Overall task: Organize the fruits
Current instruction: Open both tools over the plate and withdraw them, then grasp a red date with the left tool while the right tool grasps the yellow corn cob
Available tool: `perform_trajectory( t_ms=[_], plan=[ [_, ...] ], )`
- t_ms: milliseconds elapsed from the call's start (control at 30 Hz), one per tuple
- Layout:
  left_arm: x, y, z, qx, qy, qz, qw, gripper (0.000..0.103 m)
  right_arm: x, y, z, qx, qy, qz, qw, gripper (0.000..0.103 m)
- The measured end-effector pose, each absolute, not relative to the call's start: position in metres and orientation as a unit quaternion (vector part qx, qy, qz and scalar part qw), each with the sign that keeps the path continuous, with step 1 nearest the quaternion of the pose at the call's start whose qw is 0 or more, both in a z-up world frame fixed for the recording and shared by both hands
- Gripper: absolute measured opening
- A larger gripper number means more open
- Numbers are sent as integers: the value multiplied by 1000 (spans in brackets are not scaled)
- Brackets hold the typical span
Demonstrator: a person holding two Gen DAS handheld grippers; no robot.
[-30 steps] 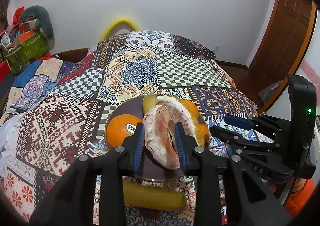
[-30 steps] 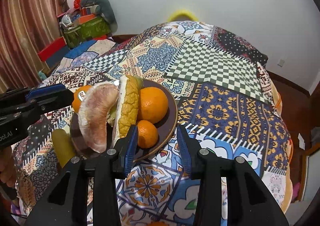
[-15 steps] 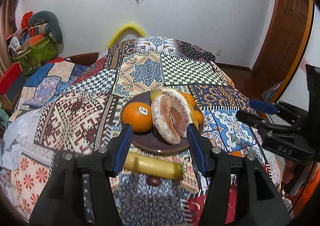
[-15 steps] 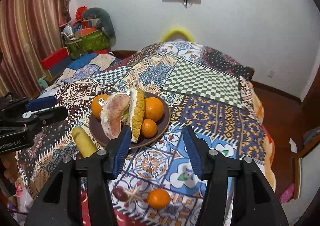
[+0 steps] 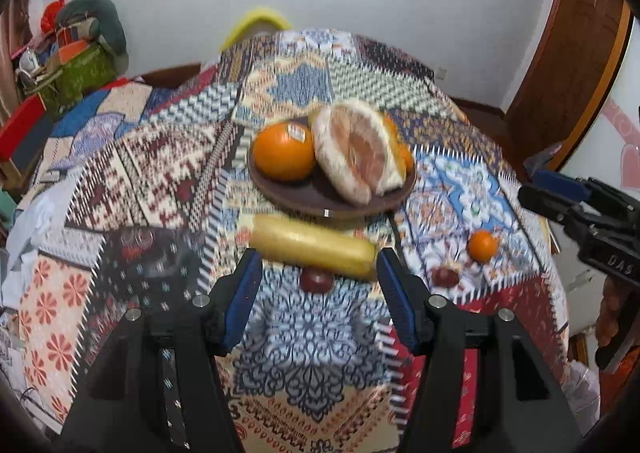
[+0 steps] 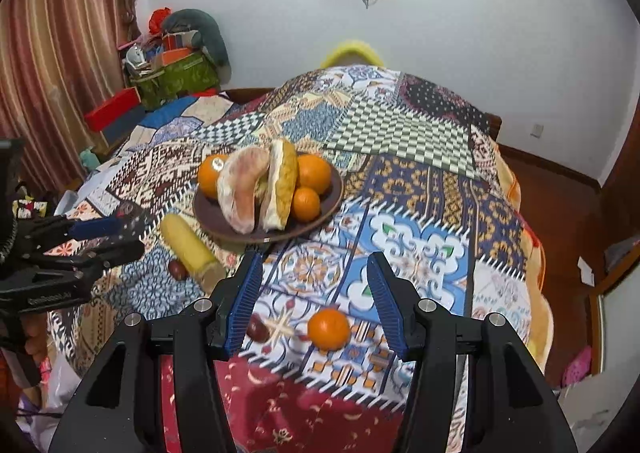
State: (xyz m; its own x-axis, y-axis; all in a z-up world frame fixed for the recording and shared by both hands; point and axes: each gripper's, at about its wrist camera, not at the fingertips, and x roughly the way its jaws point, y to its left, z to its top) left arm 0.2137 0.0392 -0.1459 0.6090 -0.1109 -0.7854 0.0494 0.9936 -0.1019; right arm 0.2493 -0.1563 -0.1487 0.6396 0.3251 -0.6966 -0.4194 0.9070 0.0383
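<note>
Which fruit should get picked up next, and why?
Probably the small loose orange: it lies on the patchwork cloth off the brown plate, right between the open right hand-held gripper fingers, which hold nothing. Lower and close on it.

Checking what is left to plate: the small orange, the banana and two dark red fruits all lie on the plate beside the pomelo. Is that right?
Not quite. They lie on the quilt, off the plate: the small orange, the banana and the two dark red fruits, as the right wrist view shows. Only the pomelo and oranges are plated.
</note>
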Motion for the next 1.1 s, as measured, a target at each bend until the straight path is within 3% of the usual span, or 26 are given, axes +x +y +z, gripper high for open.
perform_trajectory(
  t_ms=[333,400,567,667,1100],
  plan=[
    [225,40,-194,-36,487,-54,871,57,251,-142,-175,-73,405,220,885,51],
    [227,38,-198,-35,488,-60,870,48,253,-139,-178,-74,407,224,882,51],
    [238,36,-208,-33,490,-61,869,40,258,-130,-186,-71,419,236,874,51],
    [240,37,-209,-36,485,-65,871,28,260,-121,-189,-73,422,246,869,51],
    [209,78,-192,-46,461,-42,885,27,269,-66,-202,-92,437,291,846,51]
  ],
)
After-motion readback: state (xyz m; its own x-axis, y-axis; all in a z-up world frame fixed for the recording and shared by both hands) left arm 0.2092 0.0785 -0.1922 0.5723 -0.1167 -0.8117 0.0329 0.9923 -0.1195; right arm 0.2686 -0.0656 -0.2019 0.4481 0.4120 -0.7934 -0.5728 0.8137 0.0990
